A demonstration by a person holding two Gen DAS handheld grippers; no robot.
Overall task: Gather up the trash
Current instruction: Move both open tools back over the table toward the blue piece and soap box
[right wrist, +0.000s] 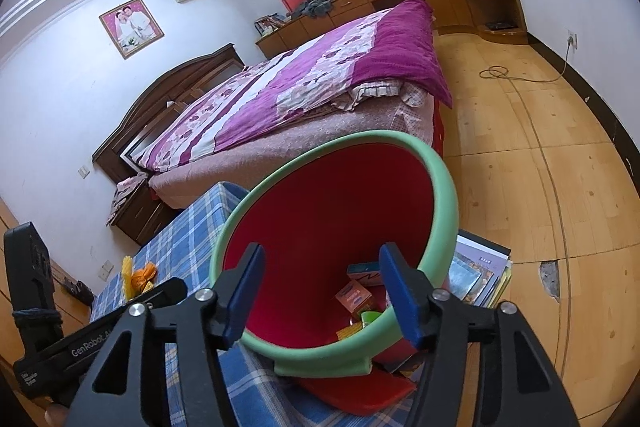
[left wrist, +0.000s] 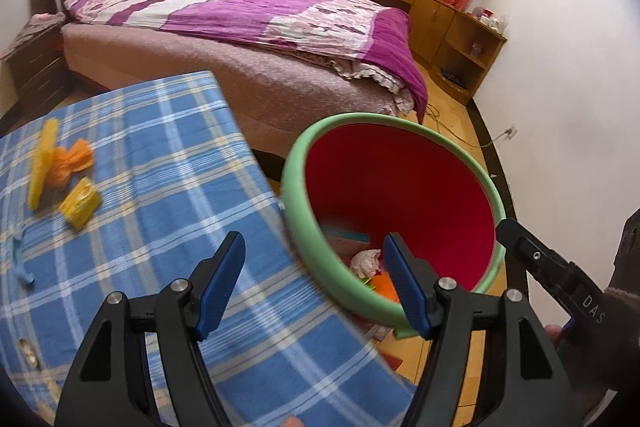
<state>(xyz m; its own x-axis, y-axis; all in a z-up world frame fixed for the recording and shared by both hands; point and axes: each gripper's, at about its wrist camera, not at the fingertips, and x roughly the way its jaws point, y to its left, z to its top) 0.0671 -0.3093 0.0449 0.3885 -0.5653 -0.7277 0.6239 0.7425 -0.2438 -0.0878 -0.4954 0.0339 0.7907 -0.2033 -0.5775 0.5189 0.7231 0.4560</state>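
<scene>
A red bin with a green rim (left wrist: 298, 215) stands tilted beside a table in a blue plaid cloth (left wrist: 160, 167). Inside lie crumpled paper (left wrist: 366, 261) and small boxes (right wrist: 354, 299). On the cloth at the far left lie a yellow strip (left wrist: 42, 167), an orange wrapper (left wrist: 70, 163), a yellow box (left wrist: 80, 203) and a blue scrap (left wrist: 20, 259). My left gripper (left wrist: 314, 283) is open over the table's edge and the bin's near rim, holding nothing. My right gripper (right wrist: 322, 295) is open above the bin's mouth (right wrist: 332, 211), also with nothing between its fingers.
A bed with a purple quilt (left wrist: 260, 11) fills the room behind the table. Wooden cabinets (left wrist: 440, 15) line the far wall. A stack of books (right wrist: 480, 267) lies on the wooden floor beside the bin, and a cable (right wrist: 496, 73) runs to a wall socket.
</scene>
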